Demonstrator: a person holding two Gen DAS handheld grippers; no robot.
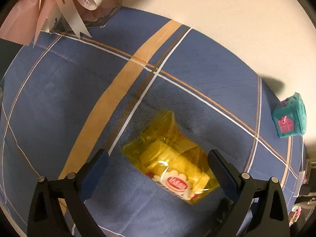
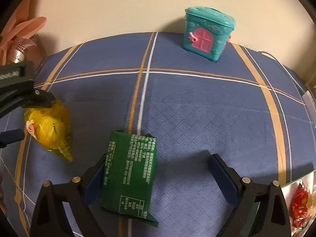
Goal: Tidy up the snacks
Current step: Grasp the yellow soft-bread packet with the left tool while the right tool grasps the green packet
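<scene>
A yellow snack packet (image 1: 173, 162) lies on the blue plaid cloth (image 1: 59, 98) between the fingers of my open left gripper (image 1: 158, 158); the pads do not touch it. It also shows in the right wrist view (image 2: 49, 130) at the left, with the left gripper (image 2: 25, 116) around it. A green snack packet (image 2: 129, 171) lies on the cloth between the fingers of my open right gripper (image 2: 158, 162), close against the left finger (image 2: 94, 179).
A teal toy house box (image 2: 207, 33) with a pink door stands at the far edge by the wall, also in the left wrist view (image 1: 290, 116). A pink ribboned gift box (image 1: 79, 4) stands at the far left. Red snacks (image 2: 300, 205) lie at the right.
</scene>
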